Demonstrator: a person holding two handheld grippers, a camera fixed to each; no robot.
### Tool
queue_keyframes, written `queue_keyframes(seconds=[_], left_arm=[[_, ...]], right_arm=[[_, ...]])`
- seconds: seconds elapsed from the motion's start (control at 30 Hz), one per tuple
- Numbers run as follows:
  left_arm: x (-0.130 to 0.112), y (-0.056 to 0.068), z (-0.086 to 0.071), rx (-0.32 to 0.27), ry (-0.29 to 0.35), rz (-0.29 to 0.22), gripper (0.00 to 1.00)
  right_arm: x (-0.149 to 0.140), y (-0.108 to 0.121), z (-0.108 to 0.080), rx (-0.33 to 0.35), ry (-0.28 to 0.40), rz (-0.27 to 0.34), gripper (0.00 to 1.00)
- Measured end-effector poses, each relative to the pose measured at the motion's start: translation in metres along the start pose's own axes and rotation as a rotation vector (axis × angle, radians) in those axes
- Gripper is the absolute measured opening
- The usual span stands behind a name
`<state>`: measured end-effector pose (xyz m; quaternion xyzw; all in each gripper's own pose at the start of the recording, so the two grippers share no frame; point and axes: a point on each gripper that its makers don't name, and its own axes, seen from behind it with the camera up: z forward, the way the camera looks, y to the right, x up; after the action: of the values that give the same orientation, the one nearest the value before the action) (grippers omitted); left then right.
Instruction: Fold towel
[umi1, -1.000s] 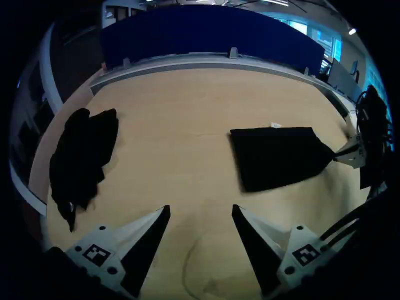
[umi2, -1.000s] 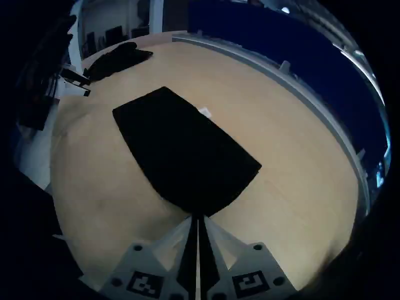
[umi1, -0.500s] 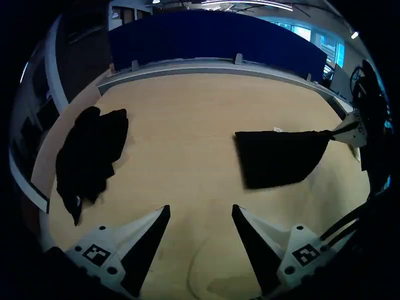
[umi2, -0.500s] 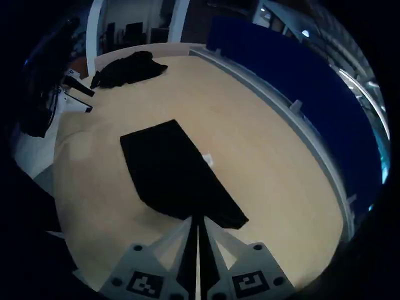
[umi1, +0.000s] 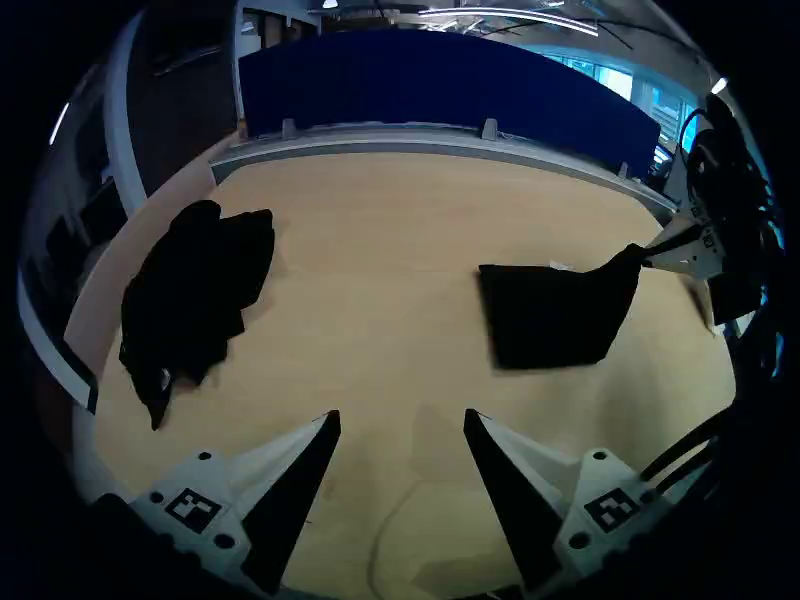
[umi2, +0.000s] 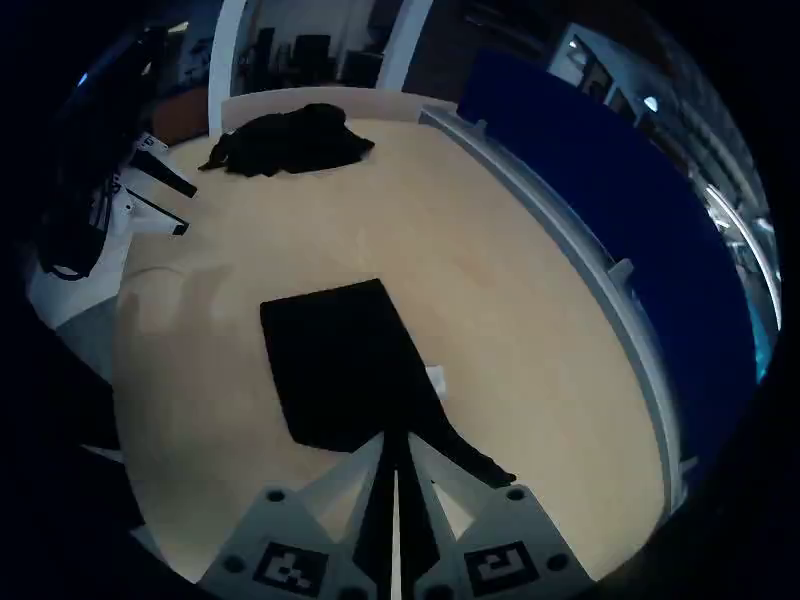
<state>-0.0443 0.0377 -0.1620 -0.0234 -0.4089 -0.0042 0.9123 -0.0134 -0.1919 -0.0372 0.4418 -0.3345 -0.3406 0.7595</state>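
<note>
Two fingers are pressed tight together on the right gripper (umi2: 397, 435), and a corner of the black towel (umi2: 340, 365) is pinched between them. It's clamped, with no gap showing. From that pinch the cloth climbs off the wood in a narrow dark ridge, with one strip trailing off to the right of the fingertips. Just ahead of the fingers it spreads out flat as a dark rectangle on the pale wooden table (umi2: 540, 300). A small white tag (umi2: 436, 378) peeks out right at the towel's far edge.

Over to the left gripper view, where that same right gripper (umi1: 648, 260) sits at the right side. The towel's (umi1: 550, 315) near corner is drawn up to a peak at its tips, and the rest of the cloth lies on the tabletop.

Now the left gripper (umi1: 400, 415): its fingers are spread wide apart with nothing between them, only bare wood below. The towel lies ahead and to its right, well apart from both fingertips.

Further out, a heap of dark cloth (umi1: 195, 290) is bunched near the table's left edge, well apart from the towel. In the right gripper view that heap (umi2: 290, 140) sits at the far end of the table, with the left gripper (umi2: 190, 211) off to the left. A blue partition (umi1: 430, 85) runs along the back edge.
</note>
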Motion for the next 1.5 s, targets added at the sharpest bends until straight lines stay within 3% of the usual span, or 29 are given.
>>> queue_keyframes(seconds=[0.33, 0.67, 0.97, 1.23, 1.33, 1.5], left_arm=[[-0.003, -0.010, -0.014, 0.020, 0.028, -0.026, 0.91], [-0.013, -0.023, -0.029, 0.043, 0.047, -0.081, 0.91], [-0.025, -0.031, -0.032, 0.056, 0.045, -0.108, 0.91], [-0.029, -0.031, -0.036, 0.054, 0.047, -0.112, 0.91], [-0.028, -0.031, -0.038, 0.051, 0.050, -0.113, 0.91], [-0.028, -0.031, -0.042, 0.048, 0.053, -0.115, 0.91]], right_arm=[[0.048, -0.030, 0.026, 0.069, 0.009, -0.111, 0.03], [0.077, -0.080, 0.076, 0.172, -0.014, -0.207, 0.03], [0.075, -0.113, 0.119, 0.233, -0.045, -0.205, 0.03], [0.075, -0.117, 0.122, 0.225, -0.046, -0.204, 0.04], [0.075, -0.118, 0.121, 0.223, -0.047, -0.205, 0.09], [0.078, -0.120, 0.118, 0.230, -0.037, -0.201, 0.33]])
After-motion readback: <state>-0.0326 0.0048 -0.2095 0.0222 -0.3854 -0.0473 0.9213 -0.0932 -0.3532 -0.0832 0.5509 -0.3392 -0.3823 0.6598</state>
